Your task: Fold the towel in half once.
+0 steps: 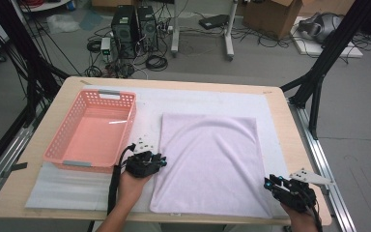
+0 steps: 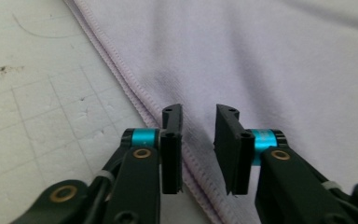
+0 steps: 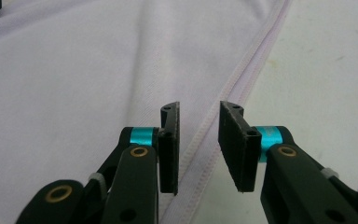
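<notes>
A pale lilac towel (image 1: pixel 207 159) lies flat on a white mat (image 1: pixel 198 99). My left gripper (image 1: pixel 155 159) sits at the towel's left edge, beside the pink basket. In the left gripper view its jaws (image 2: pixel 198 112) stand apart just above the stitched hem of the towel (image 2: pixel 261 60), with nothing pressed between them. My right gripper (image 1: pixel 272 183) is at the towel's near right corner. In the right gripper view that gripper (image 3: pixel 198 109) is open too, and the towel's hem (image 3: pixel 242 74) runs under the gap.
An empty pink plastic basket (image 1: pixel 108 93) stands on the mat at the left, close to my left hand. The white mat (image 2: pixel 37 93) shows bare beside the towel. The wooden table edge (image 1: pixel 299 145) lies just right of my right gripper.
</notes>
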The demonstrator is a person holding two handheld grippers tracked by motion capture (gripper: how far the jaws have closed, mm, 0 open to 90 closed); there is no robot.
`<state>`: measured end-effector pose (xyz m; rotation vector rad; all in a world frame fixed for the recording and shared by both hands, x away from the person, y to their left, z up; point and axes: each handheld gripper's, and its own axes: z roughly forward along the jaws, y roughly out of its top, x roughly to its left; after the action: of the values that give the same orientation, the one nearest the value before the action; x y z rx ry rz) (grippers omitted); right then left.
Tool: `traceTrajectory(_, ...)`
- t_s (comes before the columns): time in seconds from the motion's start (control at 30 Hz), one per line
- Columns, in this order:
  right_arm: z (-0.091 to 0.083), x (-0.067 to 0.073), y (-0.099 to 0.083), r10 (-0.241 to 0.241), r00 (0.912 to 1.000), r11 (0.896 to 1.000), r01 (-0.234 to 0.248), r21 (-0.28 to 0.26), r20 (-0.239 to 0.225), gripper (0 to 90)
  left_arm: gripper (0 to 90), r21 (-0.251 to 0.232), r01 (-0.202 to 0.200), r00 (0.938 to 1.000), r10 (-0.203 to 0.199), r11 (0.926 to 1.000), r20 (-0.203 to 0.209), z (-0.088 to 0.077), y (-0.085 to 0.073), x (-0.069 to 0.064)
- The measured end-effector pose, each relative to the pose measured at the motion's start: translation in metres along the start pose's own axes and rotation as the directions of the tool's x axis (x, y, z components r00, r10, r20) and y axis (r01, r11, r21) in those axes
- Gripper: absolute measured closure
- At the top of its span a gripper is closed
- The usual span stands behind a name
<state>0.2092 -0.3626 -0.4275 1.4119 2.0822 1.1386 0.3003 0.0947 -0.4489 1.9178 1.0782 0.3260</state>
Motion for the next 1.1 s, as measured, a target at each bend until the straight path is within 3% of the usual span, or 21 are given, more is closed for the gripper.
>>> traceTrajectory(0.03, 0.002, -0.002, 0.001, -0.001, 1.0, 1.0, 0.001, 0.001, -0.001, 68.0, 77.9, 0.009, -0.053, 0.9979, 0.053, 0.9986, -0.037, 0.003, -0.001, -0.002)
traceTrajectory(0.07, 0.003, -0.003, 0.002, -0.005, 1.0, 1.0, 0.005, 0.0, -0.001, 67.9, 83.7, 0.011, -0.065, 0.9959, 0.066, 0.9978, -0.062, 0.003, -0.001, -0.002)
traceTrajectory(0.23, 0.007, -0.006, 0.006, 0.0, 1.0, 1.0, 0.0, 0.001, 0.002, 67.3, 87.4, 0.007, -0.074, 0.9937, 0.074, 0.9973, -0.084, 0.002, -0.001, -0.002)
traceTrajectory(0.27, 0.007, -0.008, 0.007, -0.001, 1.0, 1.0, 0.001, -0.001, 0.004, 67.3, 87.4, -0.008, -0.058, 0.9938, 0.057, 0.9983, -0.095, -0.001, -0.002, -0.001)
traceTrajectory(0.37, 0.009, -0.01, 0.008, 0.003, 0.9999, 1.0, -0.003, -0.003, 0.015, 67.3, 85.2, -0.032, -0.021, 0.997, 0.019, 0.9993, -0.075, -0.005, -0.005, 0.003)
traceTrajectory(0.43, 0.012, -0.012, 0.009, 0.013, 0.9995, 1.0, -0.013, 0.001, 0.028, 67.5, 73.8, -0.041, -0.006, 0.9982, 0.004, 0.9992, -0.06, -0.006, -0.005, 0.005)
traceTrajectory(0.53, 0.02, -0.015, 0.013, 0.014, 0.9992, 1.0, -0.015, 0.009, 0.038, 69.7, 61.4, -0.068, 0.014, 0.9996, -0.012, 0.9976, 0.025, -0.01, -0.007, 0.009)
traceTrajectory(0.57, 0.024, -0.016, 0.015, 0.018, 0.999, 1.0, -0.018, 0.014, 0.042, 71.1, 56.9, -0.068, 0.014, 0.9996, -0.012, 0.9976, 0.025, -0.01, -0.007, 0.009)
traceTrajectory(0.6, 0.028, -0.017, 0.017, 0.013, 0.9988, 1.0, -0.013, 0.011, 0.048, 72.8, 53.6, -0.089, 0.028, 0.997, -0.021, 0.9956, 0.075, -0.012, -0.008, 0.01)
traceTrajectory(0.67, 0.036, -0.019, 0.022, 0.024, 0.9984, 1.0, -0.024, 0.014, 0.052, 73.6, 51.2, -0.106, 0.037, 0.9932, -0.025, 0.9937, 0.113, -0.013, -0.009, 0.012)
traceTrajectory(0.8, 0.054, -0.023, 0.026, 0.046, 0.9981, 0.998, -0.048, 0.035, 0.04, 74.1, 49.2, -0.115, 0.031, 0.9908, -0.015, 0.9929, 0.135, -0.014, -0.01, 0.011)
traceTrajectory(0.83, 0.065, -0.025, 0.026, 0.047, 0.9978, 0.998, -0.049, 0.043, 0.047, 81.8, 47.4, -0.119, 0.04, 0.9892, -0.022, 0.9921, 0.145, -0.014, -0.01, 0.011)
traceTrajectory(0.9, 0.064, -0.027, 0.027, 0.052, 0.9972, 0.997, -0.054, 0.05, 0.054, 87.8, 47.4, -0.123, 0.048, 0.9873, -0.029, 0.9913, 0.156, -0.015, -0.01, 0.01)
traceTrajectory(0.97, 0.058, -0.028, 0.028, 0.028, 0.9923, 0.998, -0.035, 0.06, 0.121, 88.1, 47.4, -0.121, 0.048, 0.9868, -0.028, 0.9915, 0.16, -0.015, -0.011, 0.01)
traceTrajectory(1.1, 0.051, -0.034, 0.024, 0.064, 0.9887, 0.996, -0.072, 0.052, 0.135, 86.3, 47.5, -0.118, 0.053, 0.9864, -0.033, 0.9916, 0.161, -0.016, -0.011, 0.009)
